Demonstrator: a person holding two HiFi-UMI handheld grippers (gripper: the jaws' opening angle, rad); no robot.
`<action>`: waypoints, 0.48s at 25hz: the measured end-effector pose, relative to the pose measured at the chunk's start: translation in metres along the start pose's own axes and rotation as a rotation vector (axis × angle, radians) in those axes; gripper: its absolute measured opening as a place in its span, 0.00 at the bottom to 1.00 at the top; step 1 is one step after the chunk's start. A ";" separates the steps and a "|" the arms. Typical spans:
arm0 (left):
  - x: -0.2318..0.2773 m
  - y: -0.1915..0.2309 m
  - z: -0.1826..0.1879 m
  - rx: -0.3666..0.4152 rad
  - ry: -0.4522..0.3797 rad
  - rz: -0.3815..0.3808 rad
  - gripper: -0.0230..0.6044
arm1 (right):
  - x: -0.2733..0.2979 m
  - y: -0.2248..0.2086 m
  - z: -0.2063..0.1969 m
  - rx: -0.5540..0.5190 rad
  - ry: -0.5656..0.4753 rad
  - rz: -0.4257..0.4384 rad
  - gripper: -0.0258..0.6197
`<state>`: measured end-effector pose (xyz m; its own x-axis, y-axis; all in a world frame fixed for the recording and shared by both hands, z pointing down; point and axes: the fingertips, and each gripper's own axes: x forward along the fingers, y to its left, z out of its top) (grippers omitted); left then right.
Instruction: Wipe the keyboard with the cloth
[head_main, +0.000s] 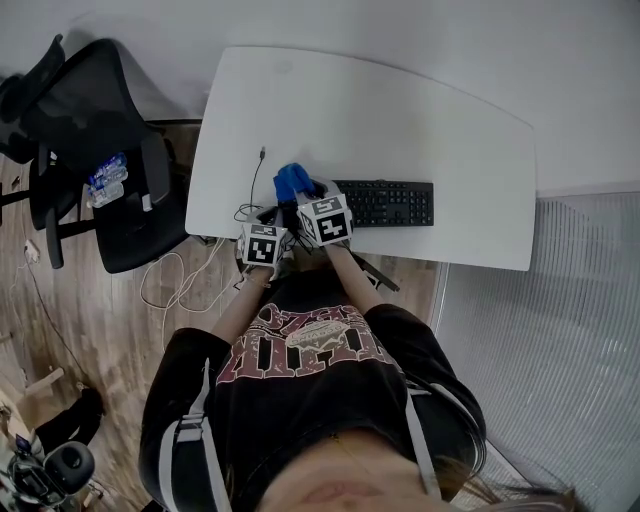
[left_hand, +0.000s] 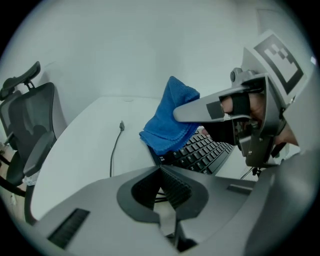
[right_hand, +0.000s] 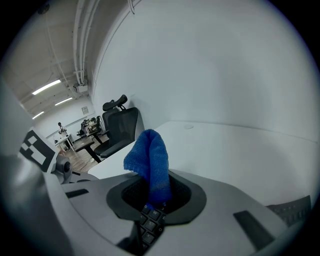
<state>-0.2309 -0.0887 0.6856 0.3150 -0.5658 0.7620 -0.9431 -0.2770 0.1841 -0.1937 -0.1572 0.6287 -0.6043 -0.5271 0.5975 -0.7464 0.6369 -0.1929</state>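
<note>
We hold the cloth (right_hand: 150, 165), blue and bunched, in the right gripper (right_hand: 152, 196), whose jaws are closed on its lower fold; the rest stands up in a loose hump above them. The left gripper (left_hand: 161, 192) has its ribbed pads pressed together with nothing between them, and it hangs just beside the right one at the table's (head_main: 400, 110) near edge. The head view puts the cloth at the left end of the black keyboard (head_main: 390, 203). From the left gripper view its lower hem lies at or just above the end keys; we cannot tell whether it touches. A loose cable (left_hand: 116, 145) trails on the table left of the keyboard, apart from the cloth. Our judgement: the cloth is picked up and brought to the keyboard, so that part is done. Nothing shows which keys have been wiped, and the whole run of keys to the right looks left to cover.
</note>
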 end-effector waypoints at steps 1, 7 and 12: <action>0.001 0.000 0.000 -0.007 -0.004 0.003 0.09 | -0.001 -0.002 -0.001 -0.001 0.003 0.002 0.14; -0.002 0.000 0.001 -0.034 0.004 0.028 0.09 | -0.006 -0.014 -0.007 0.003 0.016 0.010 0.14; -0.001 0.000 0.001 -0.061 0.004 0.055 0.09 | -0.009 -0.025 -0.009 0.001 0.022 0.018 0.14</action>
<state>-0.2313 -0.0889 0.6841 0.2620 -0.5754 0.7748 -0.9638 -0.1973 0.1794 -0.1670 -0.1629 0.6351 -0.6115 -0.5027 0.6111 -0.7354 0.6460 -0.2045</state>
